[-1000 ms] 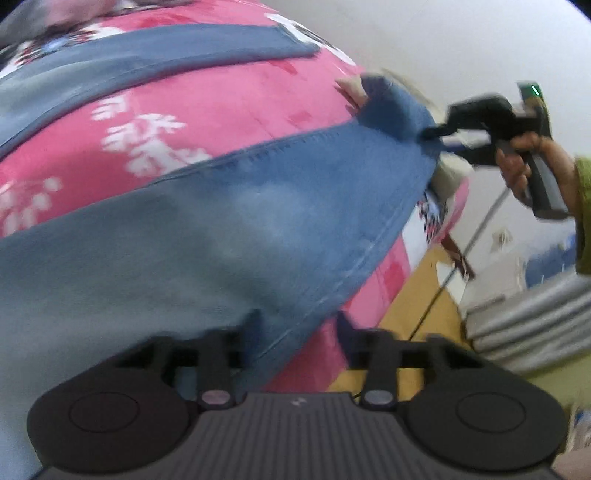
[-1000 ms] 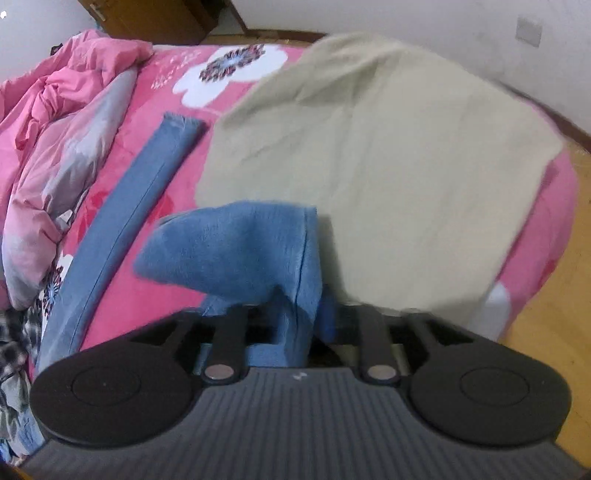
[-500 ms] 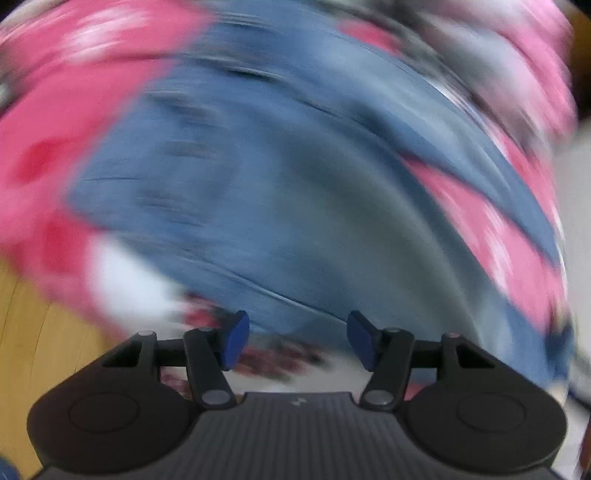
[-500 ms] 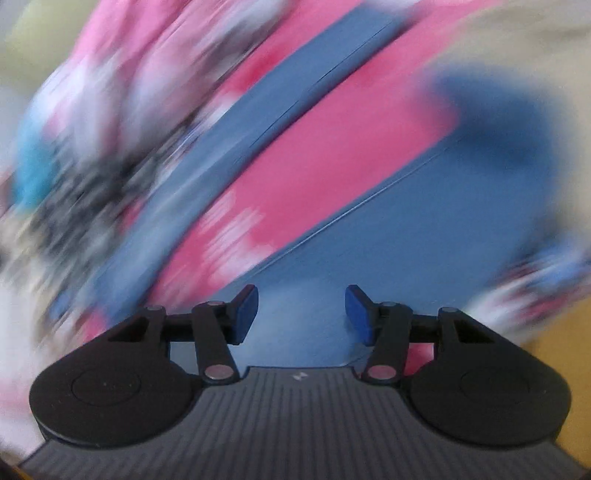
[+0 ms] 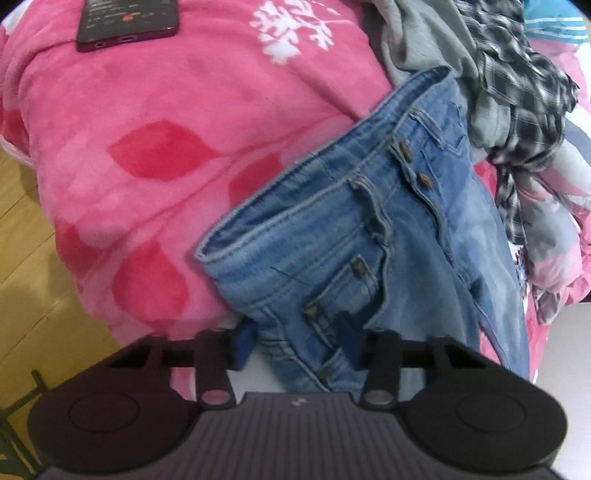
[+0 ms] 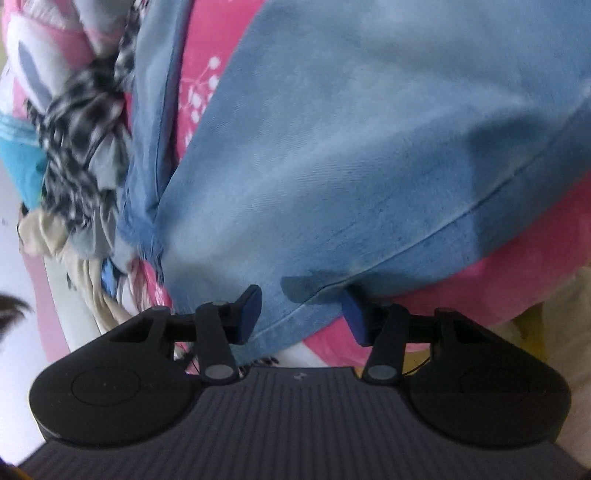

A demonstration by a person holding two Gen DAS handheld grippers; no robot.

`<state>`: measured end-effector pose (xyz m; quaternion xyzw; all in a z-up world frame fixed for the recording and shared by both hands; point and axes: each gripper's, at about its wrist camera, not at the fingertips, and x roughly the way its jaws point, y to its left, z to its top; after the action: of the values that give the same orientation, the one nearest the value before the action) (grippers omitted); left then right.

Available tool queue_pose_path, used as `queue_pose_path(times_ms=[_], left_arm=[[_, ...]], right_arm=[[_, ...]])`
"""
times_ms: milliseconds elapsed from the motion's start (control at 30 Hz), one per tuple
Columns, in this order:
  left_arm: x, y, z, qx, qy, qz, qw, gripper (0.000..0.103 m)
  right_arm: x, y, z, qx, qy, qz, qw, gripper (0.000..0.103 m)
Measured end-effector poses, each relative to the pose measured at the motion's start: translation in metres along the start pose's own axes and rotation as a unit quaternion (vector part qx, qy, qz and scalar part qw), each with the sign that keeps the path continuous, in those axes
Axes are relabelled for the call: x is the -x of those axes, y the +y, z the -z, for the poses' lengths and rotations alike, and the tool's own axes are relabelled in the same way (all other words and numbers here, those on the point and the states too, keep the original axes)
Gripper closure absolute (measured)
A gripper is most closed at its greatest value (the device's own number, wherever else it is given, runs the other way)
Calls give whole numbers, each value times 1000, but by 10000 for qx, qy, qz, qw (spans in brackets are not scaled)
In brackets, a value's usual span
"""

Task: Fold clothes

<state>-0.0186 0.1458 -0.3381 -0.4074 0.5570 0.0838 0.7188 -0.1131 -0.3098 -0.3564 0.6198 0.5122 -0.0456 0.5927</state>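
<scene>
Pink floral bedding (image 5: 155,122) was seen covering a bed, with a pair of blue jeans (image 5: 354,236) spread across it beside a heap of unsorted clothes that included a black-and-white checked garment (image 5: 517,110). A dark phone (image 5: 127,22) was seen lying on the blanket at the far side, well apart from the denim.

The left gripper (image 5: 297,341) was brought to the waistband end of the jeans, near the pocket rivets and belt loops. Its jaws were caught partly apart and closing, with a bunched fold of denim between the blue pads; whether the cloth was already pinched could not be told for certain, though one pad was largely hidden behind it.

The right gripper (image 6: 301,317) was placed at a seamed edge of the jeans (image 6: 332,147), where the leg lay over the pink cover. Its jaws were likewise closing, and the denim edge was seen lying between them, with neither pad clearly pressed on it.

The step in hand was judged to be the taking hold of the jeans at two points, ahead of a fold. The next move was thought to call for both grips to be completed on the fabric, so that one end could be lifted and carried over the other without the seam slipping out.
</scene>
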Motion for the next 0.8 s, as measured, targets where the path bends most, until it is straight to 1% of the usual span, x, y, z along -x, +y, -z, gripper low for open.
queue_pose_path(times_ms=[33, 67, 100, 200, 300, 367, 400, 433, 467, 533, 600, 700, 767, 800], left_arm=[[-1, 2, -2, 27, 16, 4, 10000, 69], [0, 3, -2, 51, 37, 31, 10000, 71], [0, 4, -3, 70, 63, 68, 9999, 72], [0, 5, -5, 90, 126, 112, 9998, 75], [0, 7, -7, 14, 145, 90, 9999, 77], [1, 3, -7, -122, 115, 28, 9999, 83], [3, 0, -7, -209, 92, -9, 9997, 84], [4, -3, -7, -305, 65, -44, 9995, 87], [6, -7, -6, -391, 36, -72, 9992, 88], [14, -12, -7, -478, 18, -89, 9988, 89], [26, -15, -10, -531, -11, -83, 9986, 90], [45, -19, -18, -710, -105, -62, 9974, 90], [48, -20, -22, -887, -116, -98, 9959, 90], [43, -18, -22, -932, -78, -163, 9955, 90]], right_arm=[[1, -1, 2, -84, -34, 23, 10000, 65], [2, -2, 4, -193, -43, 14, 9998, 69], [4, -4, 6, -364, -39, -8, 9993, 70], [7, -9, 20, -751, -63, -109, 9971, 68], [-6, -10, 28, -928, -103, -18, 9956, 68], [-18, -14, 29, -1066, -185, -55, 9941, 68], [-22, -15, 30, -1129, -238, -106, 9933, 68], [-23, -14, 32, -1096, -293, -84, 9935, 73], [-23, -13, 35, -1054, -348, -56, 9938, 89], [-19, -11, 43, -1059, -440, -135, 9933, 101], [-13, 0, 51, -915, -505, -153, 9944, 101], [-7, 16, 61, -826, -430, -203, 9954, 102], [-8, 23, 67, -713, -325, -142, 9968, 102], [-9, 23, 67, -667, -273, -83, 9974, 102]])
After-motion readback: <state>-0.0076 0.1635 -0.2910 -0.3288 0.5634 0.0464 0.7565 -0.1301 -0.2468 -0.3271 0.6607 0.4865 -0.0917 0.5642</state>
